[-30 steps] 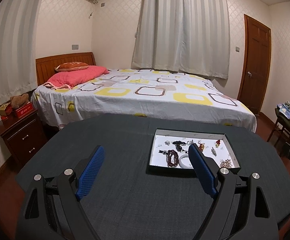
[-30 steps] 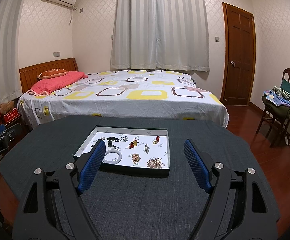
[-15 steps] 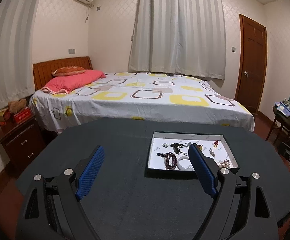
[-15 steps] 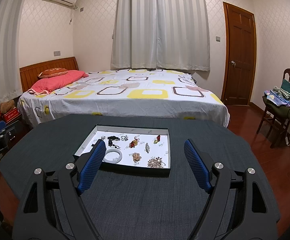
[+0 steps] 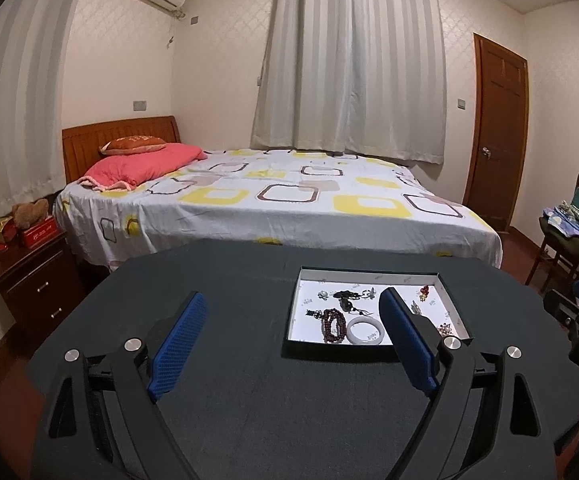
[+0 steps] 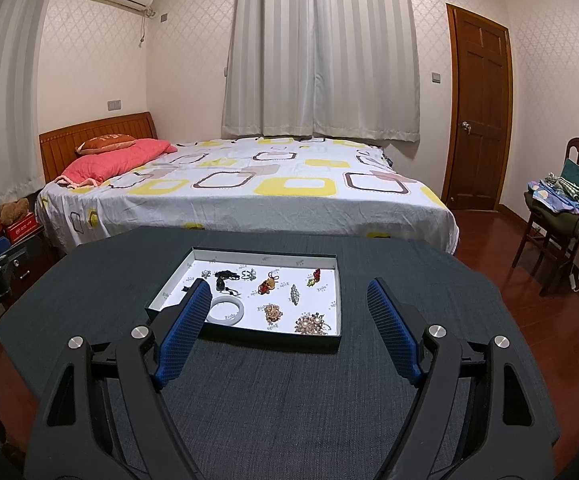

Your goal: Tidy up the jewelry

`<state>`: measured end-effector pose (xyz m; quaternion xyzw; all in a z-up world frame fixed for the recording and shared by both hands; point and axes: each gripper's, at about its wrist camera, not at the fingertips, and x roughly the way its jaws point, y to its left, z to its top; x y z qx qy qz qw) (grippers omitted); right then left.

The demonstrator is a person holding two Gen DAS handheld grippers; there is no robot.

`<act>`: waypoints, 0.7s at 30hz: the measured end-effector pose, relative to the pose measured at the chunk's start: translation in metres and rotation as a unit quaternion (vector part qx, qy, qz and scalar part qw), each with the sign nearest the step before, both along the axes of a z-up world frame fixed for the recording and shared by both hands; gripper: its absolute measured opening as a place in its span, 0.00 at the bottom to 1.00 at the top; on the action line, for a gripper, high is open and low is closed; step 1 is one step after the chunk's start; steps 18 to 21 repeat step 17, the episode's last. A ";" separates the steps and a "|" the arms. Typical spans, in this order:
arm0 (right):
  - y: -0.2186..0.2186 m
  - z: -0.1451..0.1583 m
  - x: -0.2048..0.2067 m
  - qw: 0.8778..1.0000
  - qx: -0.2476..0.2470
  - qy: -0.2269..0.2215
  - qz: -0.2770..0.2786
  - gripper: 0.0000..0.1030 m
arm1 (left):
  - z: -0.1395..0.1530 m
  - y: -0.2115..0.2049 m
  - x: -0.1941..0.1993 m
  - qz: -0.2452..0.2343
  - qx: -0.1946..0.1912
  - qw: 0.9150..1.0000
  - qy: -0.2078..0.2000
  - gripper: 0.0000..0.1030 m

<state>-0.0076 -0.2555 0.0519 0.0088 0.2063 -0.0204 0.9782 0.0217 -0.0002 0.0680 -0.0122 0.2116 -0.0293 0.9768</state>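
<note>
A shallow dark tray point(image 6: 249, 255) with a white floor sits on the dark grey table point(image 6: 289, 400); it also shows in the left wrist view point(image 5: 369, 271). In it lie a white bangle point(image 6: 227, 309) point(image 5: 365, 331), a dark red bead bracelet point(image 5: 332, 325), a black pendant cord point(image 6: 223, 279), a red charm point(image 6: 266, 285), brooches and a pearl cluster point(image 6: 312, 325). My left gripper point(image 5: 293, 310) is open and empty above the table, left of and short of the tray. My right gripper point(image 6: 289, 300) is open and empty, held above the tray's near edge.
A bed point(image 6: 249, 184) stands just beyond the table's far edge. A nightstand point(image 5: 29, 276) is at the left. A chair with clothes point(image 6: 561, 208) and a wooden door point(image 6: 477, 112) are at the right. Each gripper shows at the other view's edge.
The left wrist view has risen and levelled, so the tray sits lower and a bit nearer. The right gripper has moved slightly towards the tray. Both stay open.
</note>
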 end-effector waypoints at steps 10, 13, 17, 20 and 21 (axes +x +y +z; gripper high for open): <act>0.002 0.000 0.001 1.000 0.000 0.000 0.000 0.76 | 0.000 0.004 -0.001 0.006 -0.013 1.000 -0.002 0.83; 0.006 -0.004 0.002 1.000 0.000 0.000 0.000 0.76 | -0.001 0.005 0.001 0.007 -0.015 1.000 0.002 0.83; 0.006 -0.006 0.003 1.000 0.000 0.000 0.000 0.76 | -0.003 0.007 0.004 0.006 -0.021 1.000 0.010 0.83; 0.006 -0.006 0.003 1.000 0.000 0.000 0.000 0.76 | -0.003 0.007 0.004 0.006 -0.021 1.000 0.010 0.83; 0.006 -0.006 0.003 1.000 0.000 0.000 0.000 0.76 | -0.003 0.007 0.004 0.006 -0.021 1.000 0.010 0.83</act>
